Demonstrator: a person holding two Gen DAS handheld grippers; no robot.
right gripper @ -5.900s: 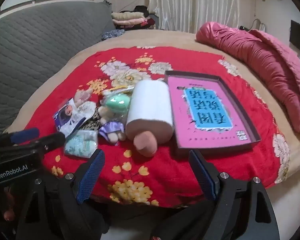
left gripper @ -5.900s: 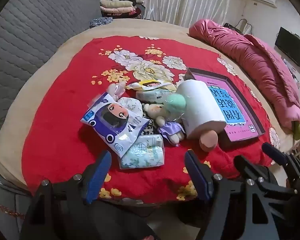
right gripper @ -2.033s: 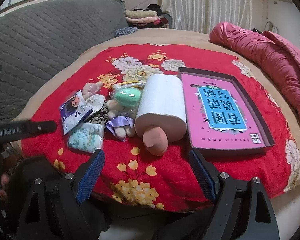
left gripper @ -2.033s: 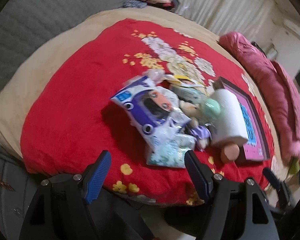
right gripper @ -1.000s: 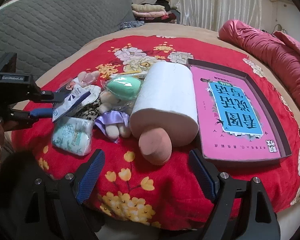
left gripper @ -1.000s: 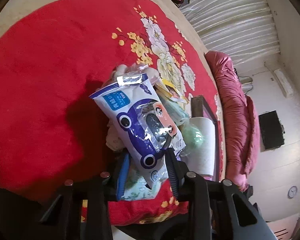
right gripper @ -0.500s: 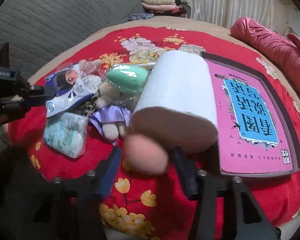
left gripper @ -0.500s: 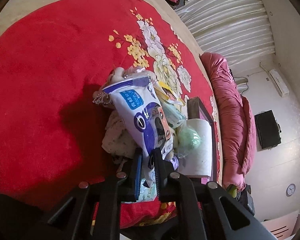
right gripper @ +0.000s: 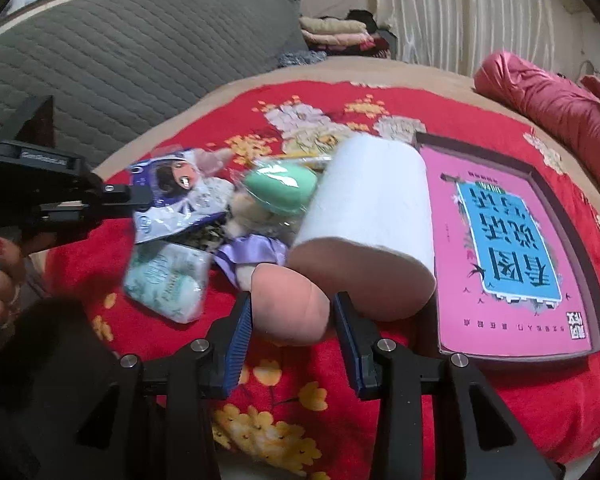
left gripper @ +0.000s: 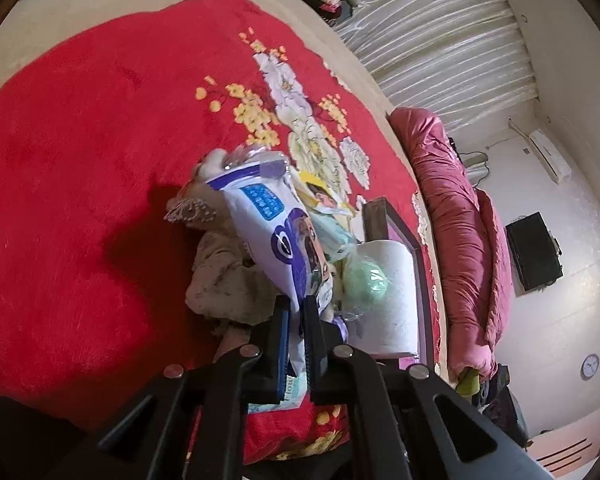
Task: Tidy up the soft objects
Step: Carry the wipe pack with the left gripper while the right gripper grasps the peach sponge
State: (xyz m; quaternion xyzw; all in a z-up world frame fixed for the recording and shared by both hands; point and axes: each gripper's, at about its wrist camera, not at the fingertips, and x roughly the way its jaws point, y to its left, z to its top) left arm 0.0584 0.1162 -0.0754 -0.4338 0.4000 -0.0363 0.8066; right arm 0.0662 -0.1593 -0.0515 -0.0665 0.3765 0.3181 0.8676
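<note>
Two grippers grab soft things on the red blanket [right gripper: 480, 412].

The left gripper [left gripper: 296, 332] pinches the purple packet [left gripper: 276, 240]. The right gripper [right gripper: 292, 320] squeezes the pink sponge [right gripper: 290, 306], at 7 o'clock from the paper roll [right gripper: 372, 196].

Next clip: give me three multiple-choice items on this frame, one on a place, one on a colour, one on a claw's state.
1. The pink sponge lies:
A. inside the pink box
B. in front of the white roll's end
C. on the grey sofa

2. The blanket under the items is:
A. red
B. blue
C. green

3. The left claw is:
A. wide open
B. shut on the purple-and-white packet
C. out of view

Key: B, the sponge sits against the white roll; A, red floral fabric; B, its fingers pinch the purple-and-white packet.
</note>
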